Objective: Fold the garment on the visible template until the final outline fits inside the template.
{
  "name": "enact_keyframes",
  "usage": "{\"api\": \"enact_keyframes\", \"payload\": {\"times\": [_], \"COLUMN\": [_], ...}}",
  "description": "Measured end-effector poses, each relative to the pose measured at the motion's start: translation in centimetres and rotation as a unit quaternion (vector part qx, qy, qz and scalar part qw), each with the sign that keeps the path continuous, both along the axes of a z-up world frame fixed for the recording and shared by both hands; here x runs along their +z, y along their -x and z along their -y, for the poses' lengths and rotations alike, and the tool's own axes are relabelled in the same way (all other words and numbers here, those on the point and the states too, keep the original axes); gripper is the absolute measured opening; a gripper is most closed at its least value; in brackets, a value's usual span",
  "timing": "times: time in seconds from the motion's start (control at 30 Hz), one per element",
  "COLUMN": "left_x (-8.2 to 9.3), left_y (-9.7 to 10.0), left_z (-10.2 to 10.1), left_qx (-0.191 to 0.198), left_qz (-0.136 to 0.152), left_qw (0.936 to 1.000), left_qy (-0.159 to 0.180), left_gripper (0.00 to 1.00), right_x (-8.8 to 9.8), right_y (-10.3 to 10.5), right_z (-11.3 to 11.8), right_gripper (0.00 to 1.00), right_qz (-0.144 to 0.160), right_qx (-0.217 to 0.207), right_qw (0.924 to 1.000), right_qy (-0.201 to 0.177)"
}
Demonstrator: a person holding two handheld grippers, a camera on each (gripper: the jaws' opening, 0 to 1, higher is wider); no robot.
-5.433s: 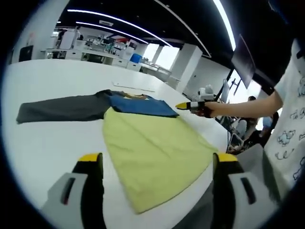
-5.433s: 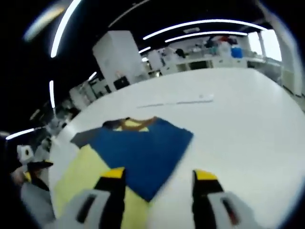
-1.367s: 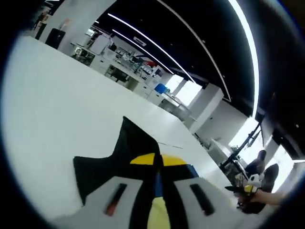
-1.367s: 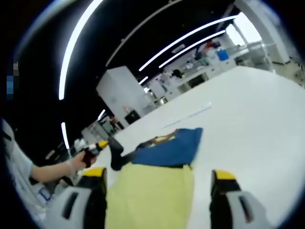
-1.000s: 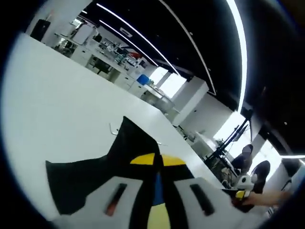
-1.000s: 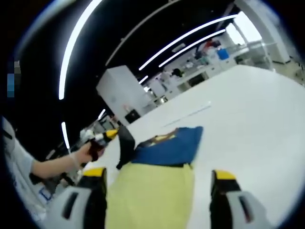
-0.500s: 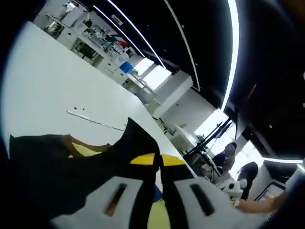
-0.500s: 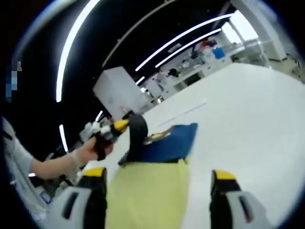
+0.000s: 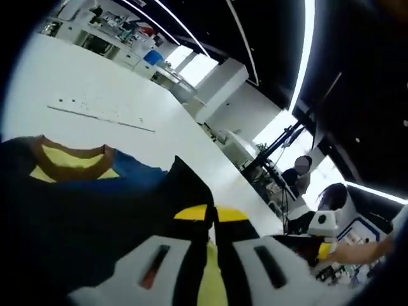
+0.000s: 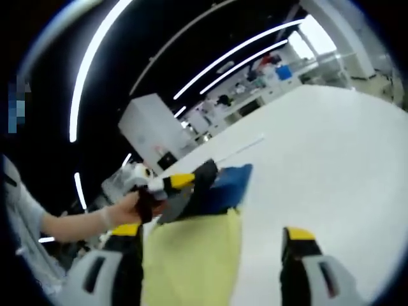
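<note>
Looks like a large open-plan lab or workshop hall: black ceiling crossed by long white light strips [image 10: 217, 60], broad white worktop [image 10: 319, 140] in the foreground, rows of cluttered white benches [image 9: 108, 48] far off by bright windows [image 9: 197, 67], white square column [image 10: 150, 131], equipment stands [image 9: 280, 153] at right.

Yellow, blue and grey garment [image 10: 191, 245]

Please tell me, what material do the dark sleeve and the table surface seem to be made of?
The dark sleeve looks like soft matte knit fabric: it droops and creases where the left tongs pinch it, with no shine. The table looks hard, smooth and white, probably laminate or painted board; its even, flat surface suggests this, though the exact material cannot be told.
</note>
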State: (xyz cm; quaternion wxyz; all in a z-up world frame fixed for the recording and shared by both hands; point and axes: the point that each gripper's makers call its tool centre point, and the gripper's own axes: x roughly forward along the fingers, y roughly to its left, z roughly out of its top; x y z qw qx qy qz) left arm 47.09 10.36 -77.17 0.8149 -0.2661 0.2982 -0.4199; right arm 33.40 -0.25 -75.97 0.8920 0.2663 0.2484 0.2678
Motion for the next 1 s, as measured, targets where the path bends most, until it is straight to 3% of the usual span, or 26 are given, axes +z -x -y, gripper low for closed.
{"api": "enact_keyframes", "payload": {"times": [0.2,0.4,0.57,0.6,0.7,0.8,1.0], "left_x": [-2.0,-2.0,-1.9,-1.8,-1.8,-2.1,-1.5], "left_y": [0.7,0.9,1.0,0.4,0.6,0.2,0.5], "left_z": [0.3,0.2,-0.3,-0.6,-1.1,-2.2,-4.1], "left_qx": [-0.012,-0.018,-0.006,0.003,0.014,0.023,0.034], "left_qz": [-0.010,0.006,0.030,0.043,0.043,0.061,0.079], "left_qw": [0.9997,0.9992,0.9985,0.9978,0.9974,0.9940,0.9915], "left_qy": [-0.019,-0.034,-0.045,-0.049,-0.057,-0.087,-0.097], "left_gripper": [0.00,0.04,0.26,0.36,0.59,0.75,0.94], "right_x": [-0.2,-0.4,-0.4,-0.3,-0.3,-0.3,-0.1], "right_y": [0.1,0.1,0.0,0.0,0.0,0.0,-0.1], "right_z": [0.3,0.3,0.0,-0.1,-0.3,-0.6,-1.1], "right_gripper": [0.90,0.90,0.90,0.90,0.90,0.90,0.90], "right_qz": [-0.004,-0.005,-0.005,-0.005,-0.005,-0.005,-0.004], "right_qx": [-0.007,-0.006,-0.004,-0.003,0.000,0.006,0.017], "right_qw": [1.0000,1.0000,1.0000,1.0000,1.0000,1.0000,0.9998], "right_qy": [-0.002,-0.002,-0.004,-0.004,-0.003,0.002,0.004]}}
